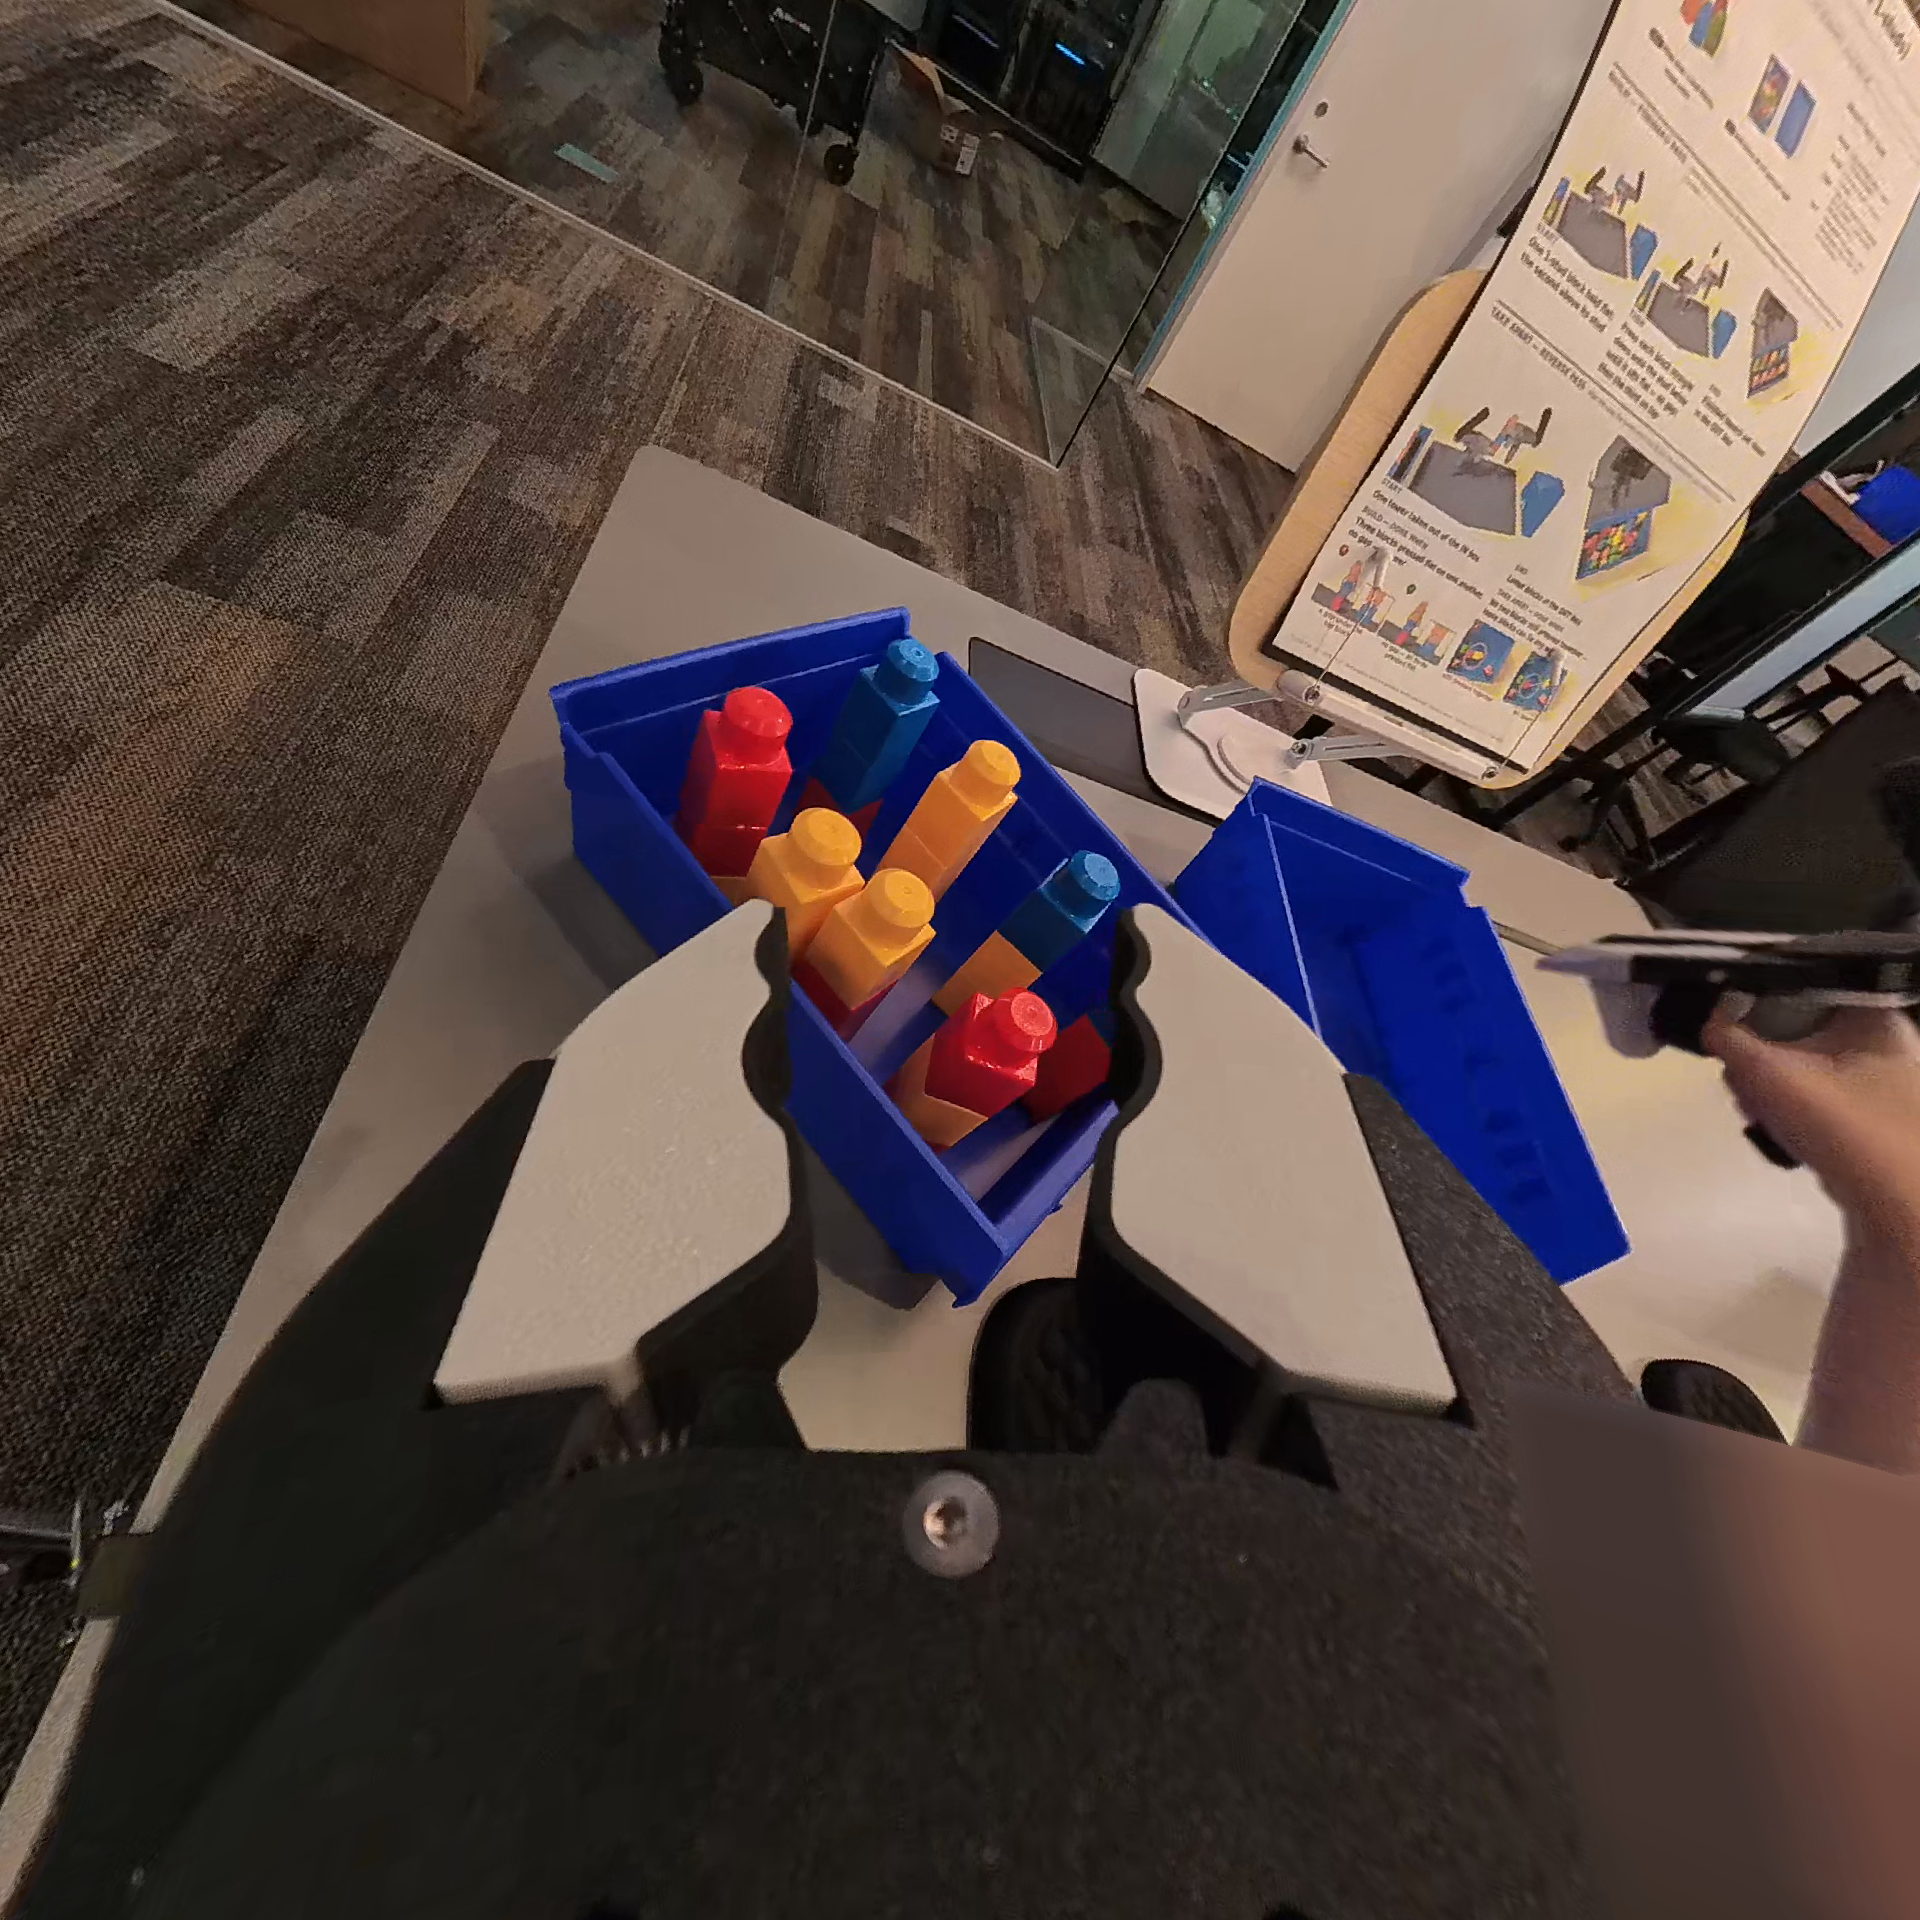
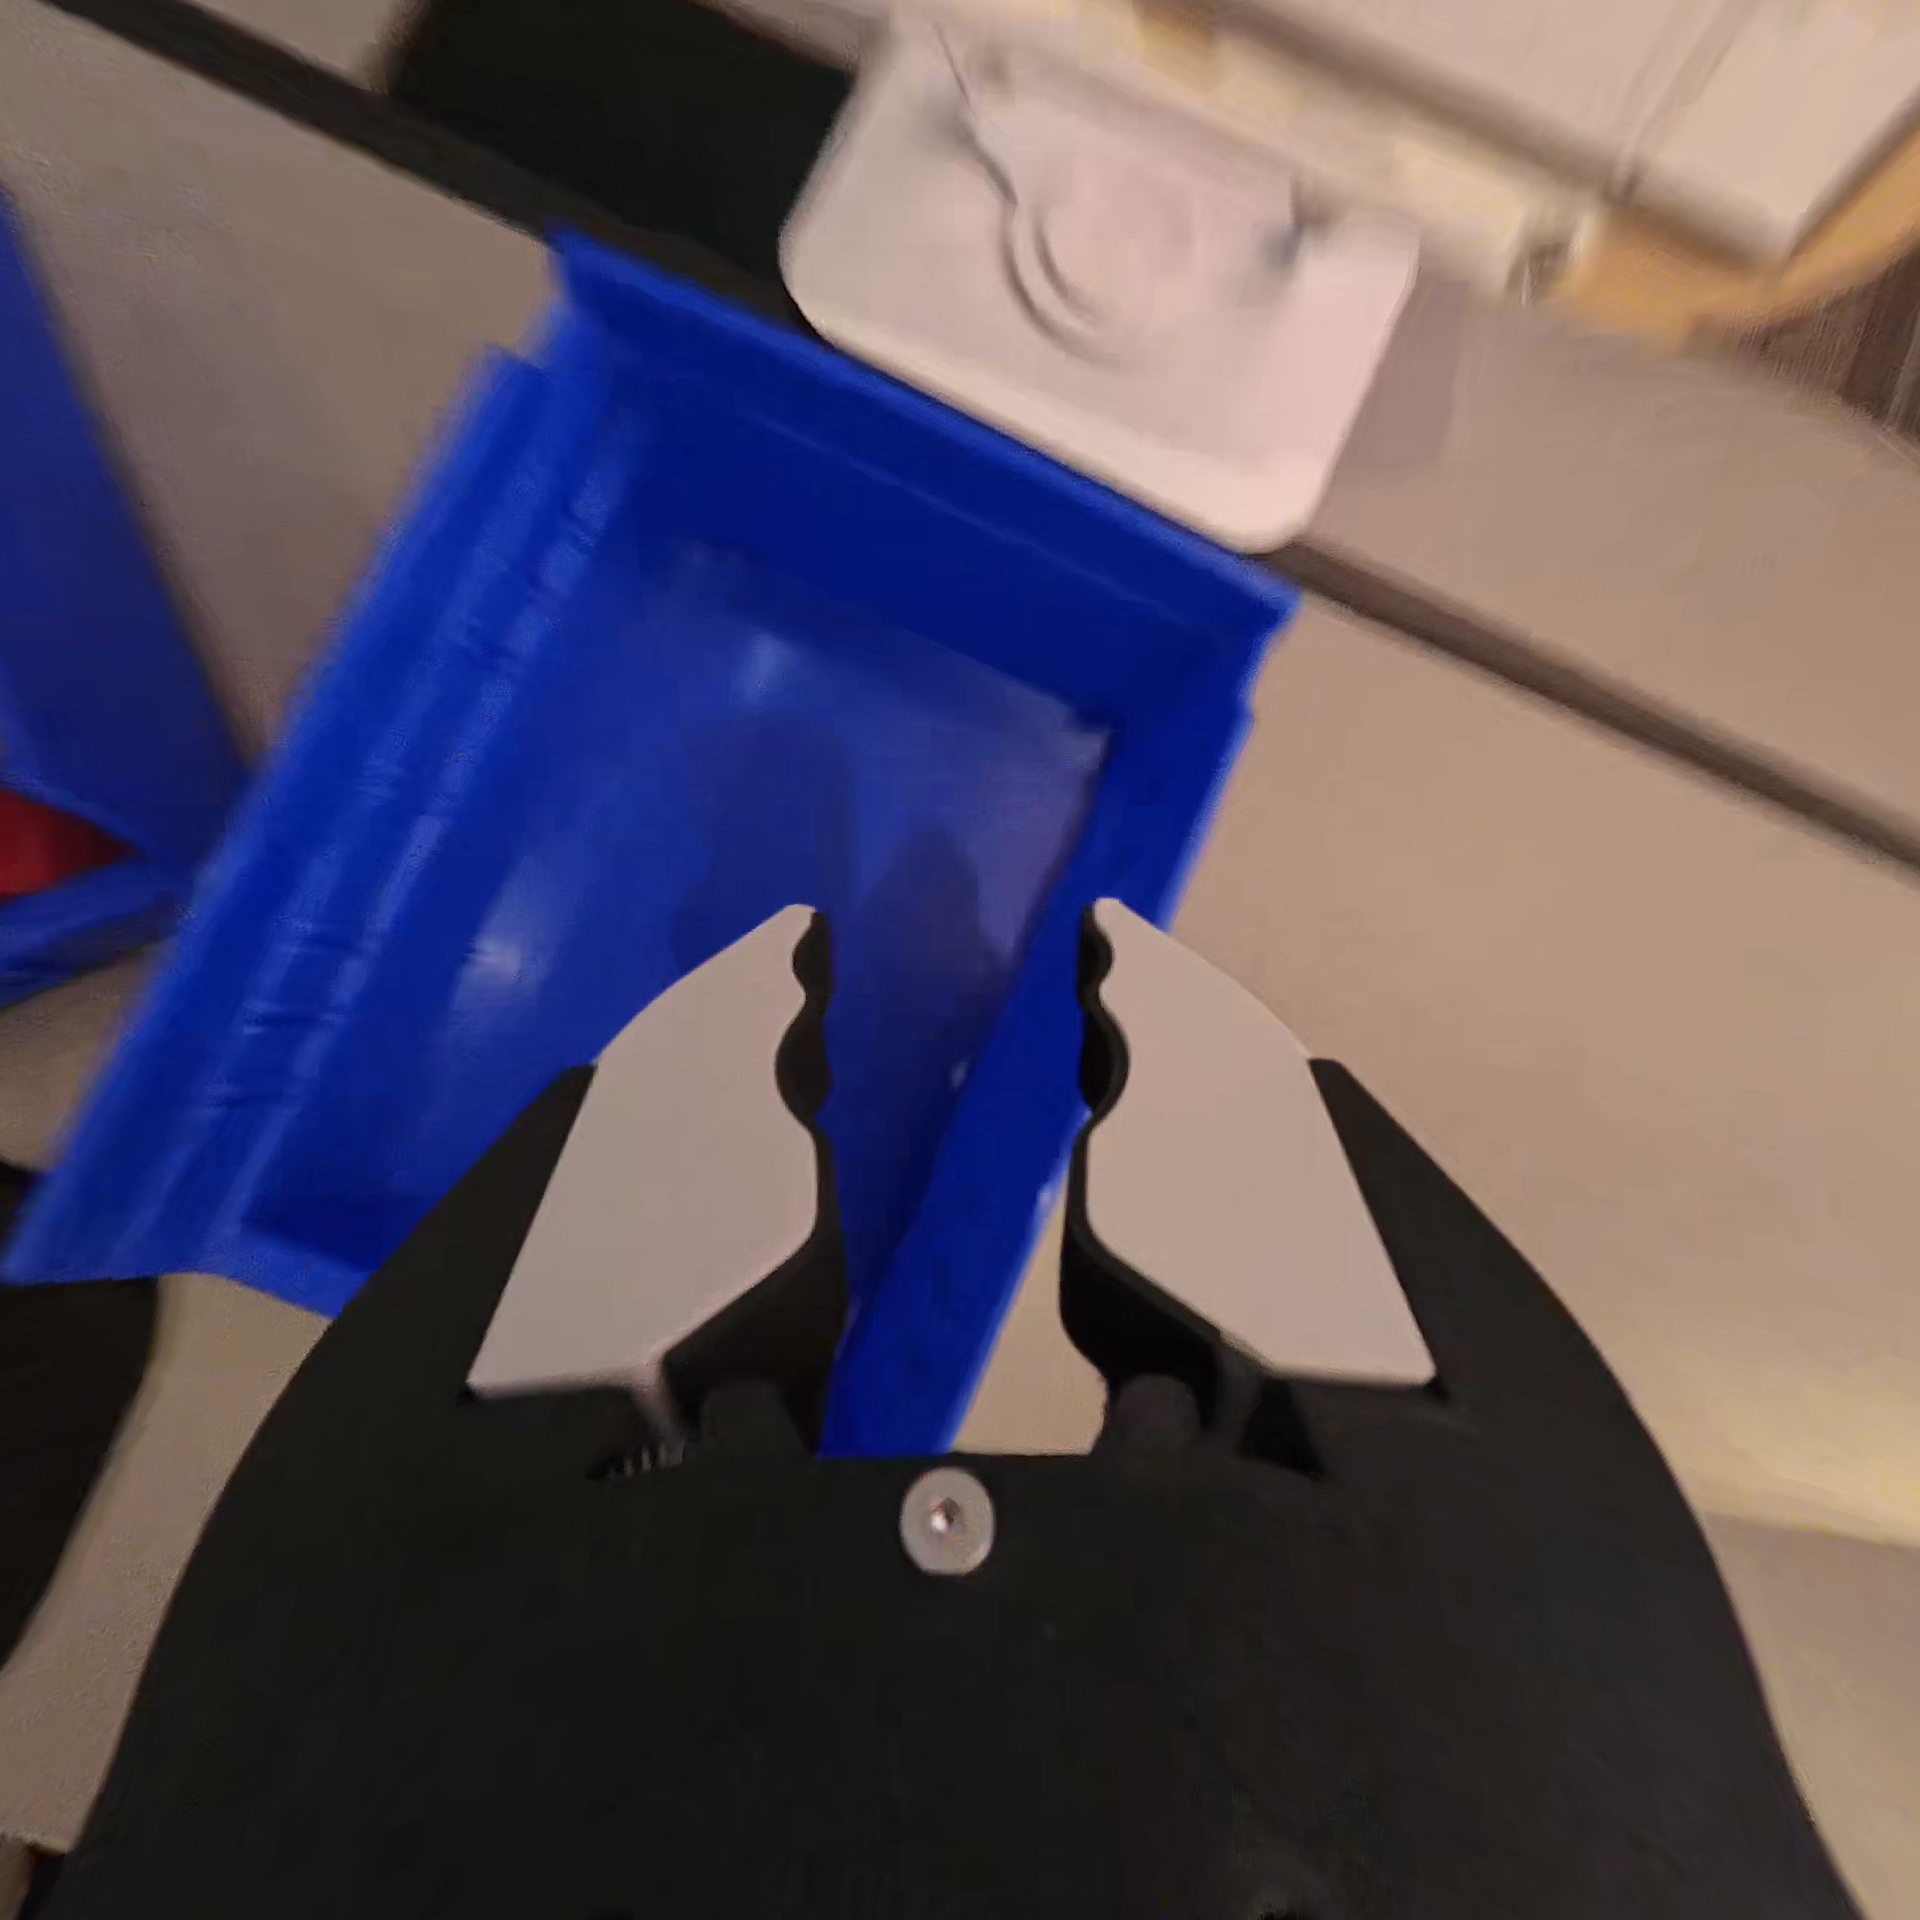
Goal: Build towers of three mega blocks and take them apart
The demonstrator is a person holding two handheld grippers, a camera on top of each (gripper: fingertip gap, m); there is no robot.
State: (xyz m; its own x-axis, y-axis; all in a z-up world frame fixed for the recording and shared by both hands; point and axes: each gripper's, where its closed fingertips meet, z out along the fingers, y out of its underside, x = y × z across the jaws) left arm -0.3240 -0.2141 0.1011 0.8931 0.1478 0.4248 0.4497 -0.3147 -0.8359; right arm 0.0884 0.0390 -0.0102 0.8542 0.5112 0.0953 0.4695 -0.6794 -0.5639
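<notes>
While both grippers are hovering over the grey table, the scene is reading thus:
Full bin: the blue bin is holding upright three-block towers in red, yellow and blue.
Empty bin: the second blue bin is sitting just beside it, bare inside.
Hard to make out: the right wrist view is blurring; lower blocks are hiding behind bin walls.
Left gripper: it is hanging above the full bin, fingers apart, gripping nothing.
Right gripper: it is hanging over the empty bin's wall, fingers apart, bare.

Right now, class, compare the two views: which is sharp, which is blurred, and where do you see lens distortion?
Left wrist view: sharp on the block towers, with wide-angle bending of the table edges. Right wrist view: motion-blurred over the empty blue bin, though the fingers stay crisp.
</notes>
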